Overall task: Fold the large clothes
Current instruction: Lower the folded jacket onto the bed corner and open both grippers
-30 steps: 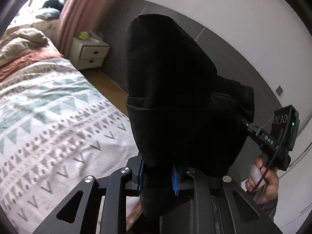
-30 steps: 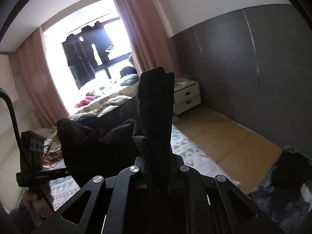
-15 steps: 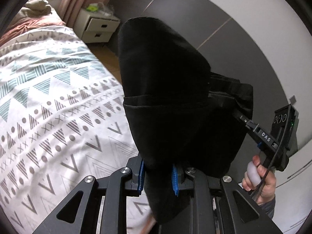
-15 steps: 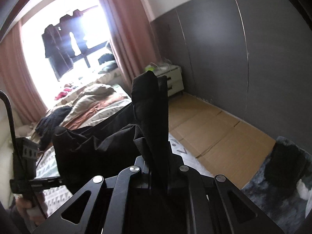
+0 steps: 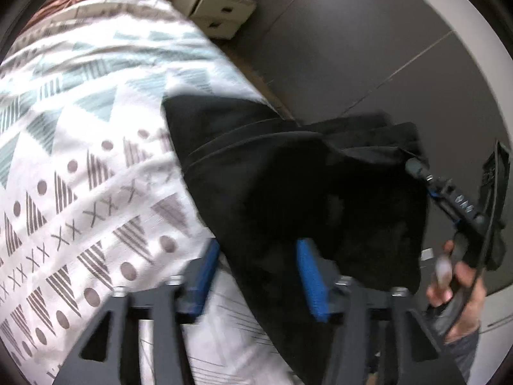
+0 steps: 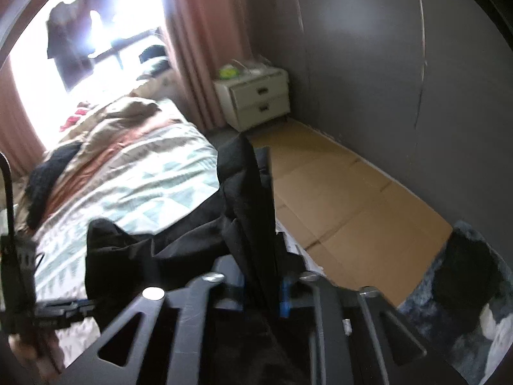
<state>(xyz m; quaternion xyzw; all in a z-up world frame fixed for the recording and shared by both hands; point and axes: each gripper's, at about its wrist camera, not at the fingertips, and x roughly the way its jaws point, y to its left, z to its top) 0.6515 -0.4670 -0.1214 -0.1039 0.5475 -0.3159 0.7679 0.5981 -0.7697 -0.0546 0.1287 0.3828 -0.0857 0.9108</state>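
The black garment is bunched in a loose heap at the near edge of the bed, one side draping off toward the cardboard-covered floor — by my reading it is only being laid down, with no neat fold visible yet and all the squaring-up left.

Both tongs have just been opening: the left tongs stand apart with cloth slack between the blue pads, and the right tongs likewise have cloth between them, unpinched.

Count: one garment in hand, two tongs, one bed, one nightstand beyond the bed.
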